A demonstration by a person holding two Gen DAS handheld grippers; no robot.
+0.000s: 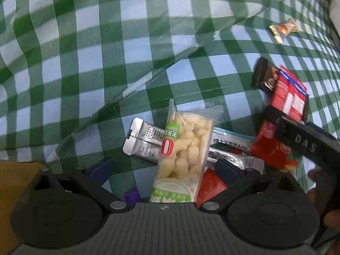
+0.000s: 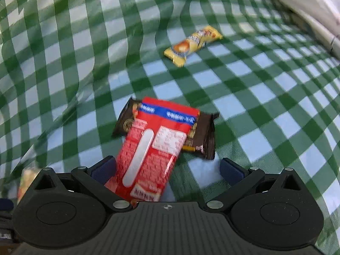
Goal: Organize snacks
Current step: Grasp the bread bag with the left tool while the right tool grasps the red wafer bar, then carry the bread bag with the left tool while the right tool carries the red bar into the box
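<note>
The left gripper is seen with its blue-padded fingers spread wide, nothing pinched. Between them lies a clear plastic bag of pale, knobbly snacks with a green and white label, its crimped top pointing away. Beneath it, silver foil sachets are laid flat, one with a blue stripe, beside a glossy red packet and a red pouch close to the gripper body. All rest in a heap on a green and white checked tablecloth, soft and deeply wrinkled.

The right gripper is likewise held with fingers apart. A flat red biscuit packet, rectangular, with a blue band and a white oval, lies between them, its near end by the left pad; whether it is touched cannot be told. Its far end overlaps a dark brown shiny wrapper with crimped ends. Further off, well apart, a small yellow wrapped bar lies alone on the cloth. A pale grey object is seen at the cloth's far right corner.
</note>
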